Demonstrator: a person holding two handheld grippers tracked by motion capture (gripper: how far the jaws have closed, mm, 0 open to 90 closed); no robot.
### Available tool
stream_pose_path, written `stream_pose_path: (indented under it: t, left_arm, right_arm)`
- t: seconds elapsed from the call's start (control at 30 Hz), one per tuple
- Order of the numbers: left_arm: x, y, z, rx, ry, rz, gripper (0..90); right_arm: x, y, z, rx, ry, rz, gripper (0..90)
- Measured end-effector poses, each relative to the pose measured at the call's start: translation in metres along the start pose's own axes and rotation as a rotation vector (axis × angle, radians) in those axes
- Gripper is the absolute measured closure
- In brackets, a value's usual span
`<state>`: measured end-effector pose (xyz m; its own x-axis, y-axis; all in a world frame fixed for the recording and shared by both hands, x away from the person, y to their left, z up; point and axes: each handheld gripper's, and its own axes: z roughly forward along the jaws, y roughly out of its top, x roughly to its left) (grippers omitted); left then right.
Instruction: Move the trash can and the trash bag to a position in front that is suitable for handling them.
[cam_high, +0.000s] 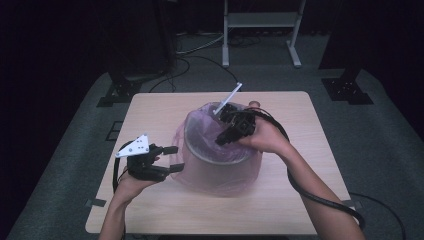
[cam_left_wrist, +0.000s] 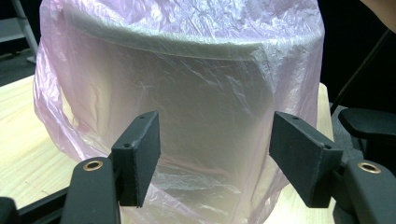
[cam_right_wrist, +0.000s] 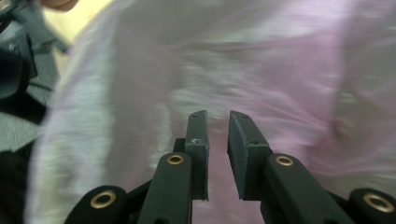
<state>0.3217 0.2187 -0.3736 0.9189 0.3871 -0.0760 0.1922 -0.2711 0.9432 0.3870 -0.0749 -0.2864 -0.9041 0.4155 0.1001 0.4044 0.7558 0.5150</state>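
We see a round bin (cam_high: 220, 150) standing near the middle of the desk (cam_high: 150, 107), lined with a thin pink plastic bag (cam_high: 197, 175) that drapes over its rim and down its outer wall to the desk top, where the film bunches loosely around the base. In the left gripper view the bag (cam_left_wrist: 187, 93) is crinkled and translucent, the bin's rim showing through as a pale band near the top.

The right tool (cam_high: 232, 131) reaches over the bin's mouth, held from the far right side of the rim. In the right gripper view it (cam_right_wrist: 218, 154) has its jaws nearly together – a narrow gap remains, and we see nothing pinched between them; the pink film beyond is blurred. A white strip (cam_high: 229, 98) sticks up and away behind this tool.

The left tool (cam_high: 170, 159) sits just beside the bin's left wall, low over the desk, its grey plate (cam_high: 134, 146) on top. Its jaws stand well apart – open, facing the bagged wall without pressing it, as the left gripper view (cam_left_wrist: 215, 158) shows.
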Motion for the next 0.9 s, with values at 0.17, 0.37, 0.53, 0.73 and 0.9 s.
stream_pose_path:
  t: [0.17, 0.37, 0.53, 0.73, 0.9]
  left_arm:
    - [-0.001, 0.001, 0.0, -0.005, 0.0, -0.003, 32.6]
    - [-0.003, 0.001, 0.001, -0.004, -0.005, -0.001, 32.6]
    - [-0.002, 0.001, 0.002, -0.004, -0.006, -0.005, 32.6]
    - [-0.002, 0.001, 0.003, 0.0, -0.009, -0.003, 32.6]
    - [-0.002, 0.002, 0.002, -0.001, -0.008, 0.002, 32.6]
  right_arm:
    - [0.023, -0.003, 0.002, -0.006, 0.018, -0.046, 78.5]
    - [0.041, -0.006, 0.003, -0.005, 0.047, -0.084, 80.0]
    - [0.046, -0.006, 0.004, -0.005, 0.06, -0.093, 82.3]
    - [0.049, -0.007, 0.003, -0.019, 0.102, -0.093, 82.1]
    - [0.032, -0.003, -0.004, -0.019, 0.058, -0.054, 80.7]
